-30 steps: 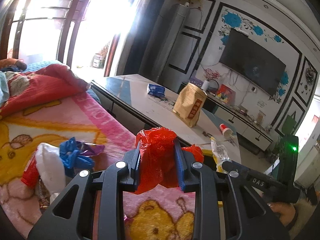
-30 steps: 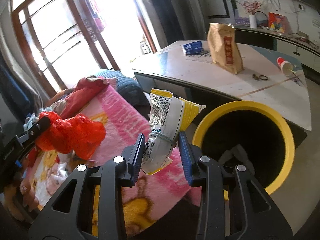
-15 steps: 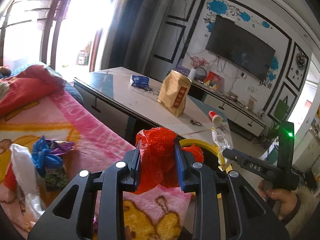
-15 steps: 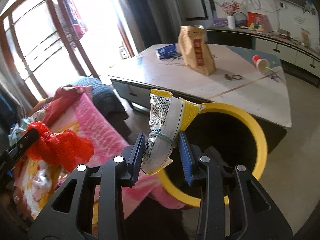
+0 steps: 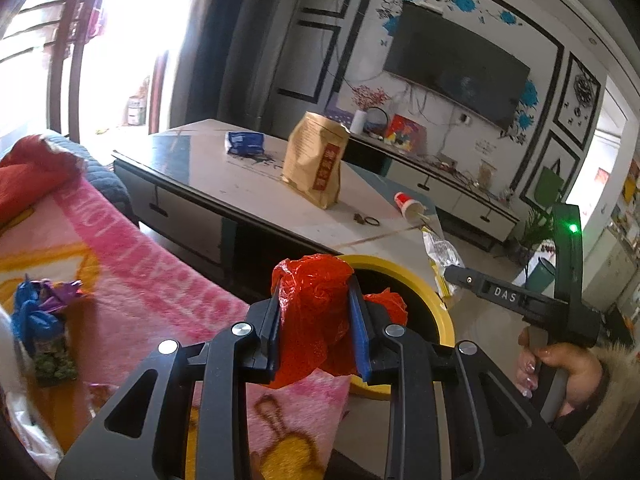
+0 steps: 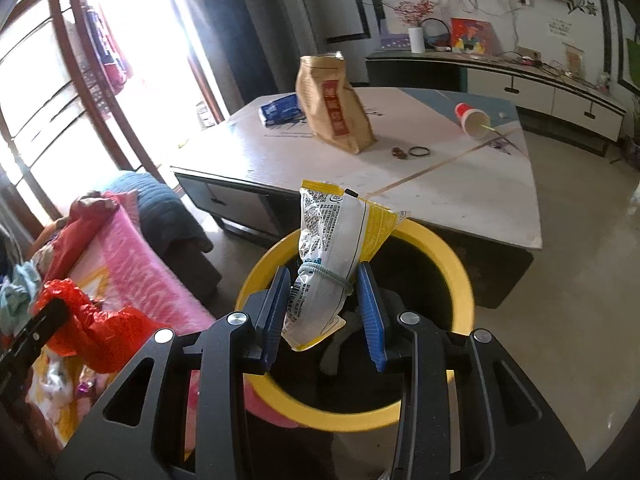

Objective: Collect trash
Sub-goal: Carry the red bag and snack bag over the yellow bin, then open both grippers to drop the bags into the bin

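My left gripper (image 5: 316,320) is shut on a crumpled red plastic bag (image 5: 312,320), held at the near rim of the yellow trash bin (image 5: 440,316). My right gripper (image 6: 324,304) is shut on a white and yellow snack packet (image 6: 332,264) tied with a rubber band, held above the open mouth of the bin (image 6: 460,280). The red bag also shows at the left of the right wrist view (image 6: 92,336). The packet and right gripper show in the left wrist view (image 5: 440,256).
A pink blanket (image 5: 132,264) covers the sofa, with blue and purple wrappers (image 5: 40,312) on it. A low table (image 6: 440,168) behind the bin holds a brown paper bag (image 6: 336,108), a blue packet (image 6: 280,108) and a tipped red cup (image 6: 472,118).
Both grippers have moved from over the sofa towards the yellow bin. The packet now hangs over the bin's mouth and the red bag is at its rim.
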A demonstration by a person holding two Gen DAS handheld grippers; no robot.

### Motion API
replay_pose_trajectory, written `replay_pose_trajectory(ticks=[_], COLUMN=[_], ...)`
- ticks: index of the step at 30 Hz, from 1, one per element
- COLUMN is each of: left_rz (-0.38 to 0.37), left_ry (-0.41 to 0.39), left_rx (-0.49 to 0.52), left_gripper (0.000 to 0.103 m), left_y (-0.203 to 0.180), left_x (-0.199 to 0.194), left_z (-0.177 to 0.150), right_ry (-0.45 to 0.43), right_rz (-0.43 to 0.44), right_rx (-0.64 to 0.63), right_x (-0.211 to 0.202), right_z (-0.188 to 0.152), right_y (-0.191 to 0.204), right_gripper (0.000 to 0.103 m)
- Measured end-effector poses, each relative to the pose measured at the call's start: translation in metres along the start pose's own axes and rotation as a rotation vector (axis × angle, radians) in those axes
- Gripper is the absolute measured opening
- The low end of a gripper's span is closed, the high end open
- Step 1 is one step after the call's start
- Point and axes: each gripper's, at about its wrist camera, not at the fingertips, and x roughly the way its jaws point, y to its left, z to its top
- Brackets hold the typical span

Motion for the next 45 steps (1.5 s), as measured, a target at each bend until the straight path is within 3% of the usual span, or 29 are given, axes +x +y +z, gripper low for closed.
replay_pose_trajectory(ticks=[16, 24, 28, 33, 45], left_rz=[-0.013, -0.020, -0.010, -0.004, 0.049], left_ry=[0.099, 0.174, 0.193, 0.174, 0.070], left_rx=[0.102, 0.100, 0.054, 0.015, -0.046], left_gripper=[0.027, 0.029, 0.064, 0.088, 0.094], left_y=[-0.041, -0.045, -0.038, -0.031, -0.011], left_x=[0.071, 0.112, 0.121, 0.110, 0.056], left_z=[-0.014, -0.017, -0.016, -0.015, -0.013], right_ry=[0.063, 0.087, 0.071, 0.062, 0.003], right_rz=[-0.036, -0.035, -0.064, -0.068, -0.011], right_rx=[0.041, 0.065, 0.086, 0.090, 0.033], right_x=[0.021, 0.028, 0.026, 0.025, 0.008], right_z=[0.000, -0.004, -0.005, -0.005, -0.004], right_y=[-0.030, -0.038, -0.043, -0.040, -0.007], right_gripper=[0.028, 0.031, 0.050, 0.058, 0.069])
